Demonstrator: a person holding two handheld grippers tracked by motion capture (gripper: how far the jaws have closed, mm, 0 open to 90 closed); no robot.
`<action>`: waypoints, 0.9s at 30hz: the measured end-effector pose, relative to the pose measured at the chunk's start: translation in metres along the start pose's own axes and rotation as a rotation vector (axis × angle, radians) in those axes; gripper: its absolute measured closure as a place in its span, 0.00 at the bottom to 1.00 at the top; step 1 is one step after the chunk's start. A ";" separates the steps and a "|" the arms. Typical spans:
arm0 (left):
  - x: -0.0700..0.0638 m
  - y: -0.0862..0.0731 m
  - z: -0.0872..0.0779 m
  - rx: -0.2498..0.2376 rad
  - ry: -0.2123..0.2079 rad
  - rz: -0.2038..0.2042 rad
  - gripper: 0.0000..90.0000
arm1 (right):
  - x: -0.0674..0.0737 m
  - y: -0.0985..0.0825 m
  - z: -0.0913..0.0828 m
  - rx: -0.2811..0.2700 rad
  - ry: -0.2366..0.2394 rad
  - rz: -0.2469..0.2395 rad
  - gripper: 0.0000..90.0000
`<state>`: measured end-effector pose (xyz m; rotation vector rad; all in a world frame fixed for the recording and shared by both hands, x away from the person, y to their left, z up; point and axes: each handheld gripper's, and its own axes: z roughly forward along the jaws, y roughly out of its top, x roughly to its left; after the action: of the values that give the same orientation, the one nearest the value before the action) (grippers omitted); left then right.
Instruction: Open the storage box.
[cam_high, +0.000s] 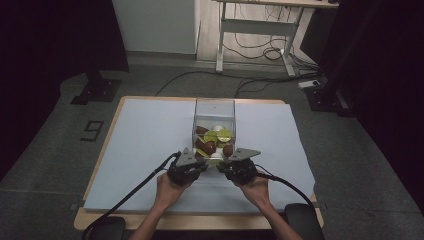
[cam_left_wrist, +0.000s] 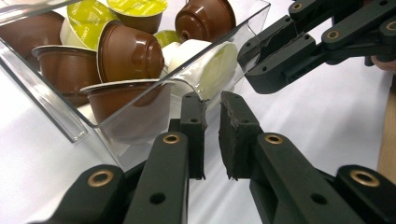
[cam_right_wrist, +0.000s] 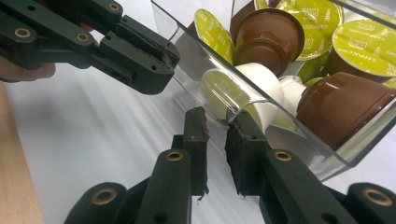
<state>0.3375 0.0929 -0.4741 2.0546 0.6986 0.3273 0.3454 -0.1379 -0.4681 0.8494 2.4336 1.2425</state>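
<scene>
A clear plastic box (cam_high: 215, 107) stands mid-table on a pale cloth, holding several coffee capsules (cam_high: 215, 137) in brown, green-lidded and white. Both grippers meet at its near wall. My left gripper (cam_high: 202, 160) (cam_left_wrist: 212, 105) has its jaws drawn close around the thin clear rim (cam_left_wrist: 46, 102), with a brown capsule (cam_left_wrist: 128, 53) just behind it. My right gripper (cam_high: 223, 162) (cam_right_wrist: 217, 121) is pinched on the same wall (cam_right_wrist: 336, 154), next to a white capsule (cam_right_wrist: 254, 84). Each gripper view also shows the other gripper, clamped on the rim: right (cam_left_wrist: 250, 58), left (cam_right_wrist: 170, 56).
The pale cloth (cam_high: 140, 150) covers most of the wooden table (cam_high: 102, 220). Black cables (cam_high: 135, 190) trail from both grippers toward the near edge. Beyond the table are a desk frame (cam_high: 255, 25), floor cables and dark stands.
</scene>
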 end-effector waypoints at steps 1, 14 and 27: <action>-0.001 0.000 0.000 -0.001 -0.002 -0.001 0.89 | 0.001 -0.001 -0.001 -0.001 0.001 0.003 0.86; -0.012 -0.007 -0.005 -0.011 -0.025 -0.004 0.89 | 0.009 -0.007 -0.008 0.010 0.014 -0.013 0.86; -0.021 -0.010 -0.007 -0.004 -0.039 0.000 0.88 | 0.015 -0.013 -0.014 0.014 0.015 -0.017 0.85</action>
<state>0.3132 0.0895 -0.4780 2.0521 0.6735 0.2876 0.3220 -0.1440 -0.4703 0.8249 2.4583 1.2316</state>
